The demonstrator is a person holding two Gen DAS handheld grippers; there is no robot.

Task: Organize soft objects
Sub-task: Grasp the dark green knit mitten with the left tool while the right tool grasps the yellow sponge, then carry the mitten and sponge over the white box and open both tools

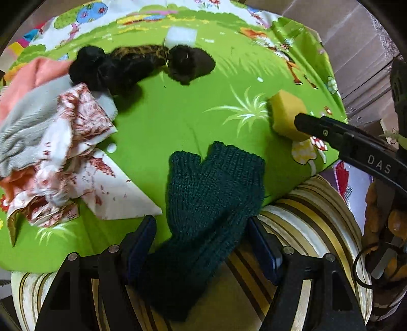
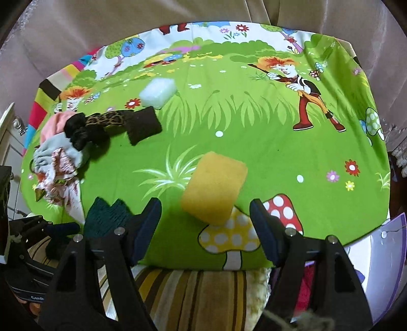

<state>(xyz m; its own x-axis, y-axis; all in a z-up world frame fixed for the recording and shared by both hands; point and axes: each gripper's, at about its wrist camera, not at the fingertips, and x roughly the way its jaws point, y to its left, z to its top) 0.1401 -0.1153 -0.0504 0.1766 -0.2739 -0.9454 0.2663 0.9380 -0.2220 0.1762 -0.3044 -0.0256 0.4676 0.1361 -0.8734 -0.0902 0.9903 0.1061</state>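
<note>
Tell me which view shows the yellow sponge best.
The right wrist view: the sponge lies whole and unobstructed just ahead of the open right gripper. In the left wrist view the sponge sits off to the side, partly covered by that gripper's finger.

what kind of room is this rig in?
Probably a home room, not a lab: a table under a children's cartoon cloth, a curtain behind it, and a striped cushion or rug below the table edge.
</note>
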